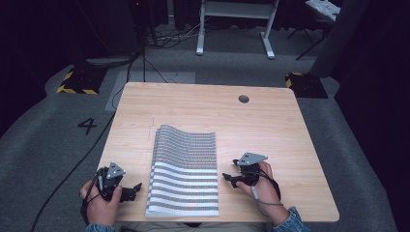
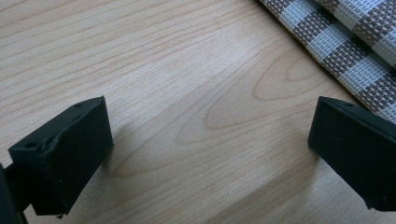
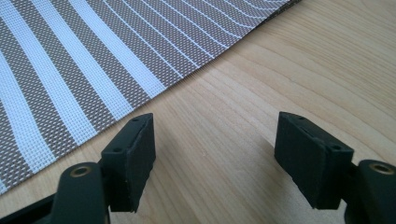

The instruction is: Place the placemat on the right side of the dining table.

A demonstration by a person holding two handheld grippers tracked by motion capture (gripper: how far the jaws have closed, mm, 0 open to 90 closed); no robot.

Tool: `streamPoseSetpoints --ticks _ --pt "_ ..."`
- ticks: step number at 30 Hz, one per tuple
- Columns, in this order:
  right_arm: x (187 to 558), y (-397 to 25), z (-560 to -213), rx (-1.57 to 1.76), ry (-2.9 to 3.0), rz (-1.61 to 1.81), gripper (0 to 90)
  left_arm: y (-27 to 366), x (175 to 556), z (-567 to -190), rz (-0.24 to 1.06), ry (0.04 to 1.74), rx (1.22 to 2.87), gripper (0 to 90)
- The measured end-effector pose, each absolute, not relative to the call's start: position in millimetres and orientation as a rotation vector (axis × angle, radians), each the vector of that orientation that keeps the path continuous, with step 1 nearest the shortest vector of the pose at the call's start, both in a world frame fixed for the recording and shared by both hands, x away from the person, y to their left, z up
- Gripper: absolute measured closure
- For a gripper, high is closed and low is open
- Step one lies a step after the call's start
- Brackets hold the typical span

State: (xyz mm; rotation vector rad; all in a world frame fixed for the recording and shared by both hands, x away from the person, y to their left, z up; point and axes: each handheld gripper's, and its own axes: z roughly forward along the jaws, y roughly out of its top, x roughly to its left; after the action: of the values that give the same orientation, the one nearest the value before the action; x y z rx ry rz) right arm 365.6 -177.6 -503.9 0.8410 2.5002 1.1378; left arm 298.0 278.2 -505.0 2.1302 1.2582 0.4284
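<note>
At lower left of the high view, the left claw (image 1: 129,189) rests low on the tabletop (image 1: 270,125), jaws spread wide and gripping nothing, aimed at the near edge of the striped mat (image 1: 184,169). The mat lies folded at centre (its far end slightly humped). At lower right, the right claw (image 1: 231,178) mirrors it, equally wide and empty, likely poised to take the opposite edge.

The wooden table (image 1: 270,130) is evenly lit from above, while the surrounding floor (image 1: 43,140) is left dim and black at the edges. Soft shadows are cast beneath the jaws. The high view is slightly soft.
</note>
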Motion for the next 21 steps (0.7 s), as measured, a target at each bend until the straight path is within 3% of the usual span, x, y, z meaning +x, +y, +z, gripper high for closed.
streamPoseSetpoints --ticks 7,11,21 --pt "365 -175 -502 0.873 2.497 1.115 29.6 279 298 -505 0.432 1.263 2.125 0.1" --pt "369 -175 -490 0.873 2.584 1.072 43.0 280 300 -504 0.425 1.278 2.123 0.4" --pt "380 -140 -451 0.747 2.645 1.173 48.4 280 301 -505 0.449 1.314 2.100 0.3"
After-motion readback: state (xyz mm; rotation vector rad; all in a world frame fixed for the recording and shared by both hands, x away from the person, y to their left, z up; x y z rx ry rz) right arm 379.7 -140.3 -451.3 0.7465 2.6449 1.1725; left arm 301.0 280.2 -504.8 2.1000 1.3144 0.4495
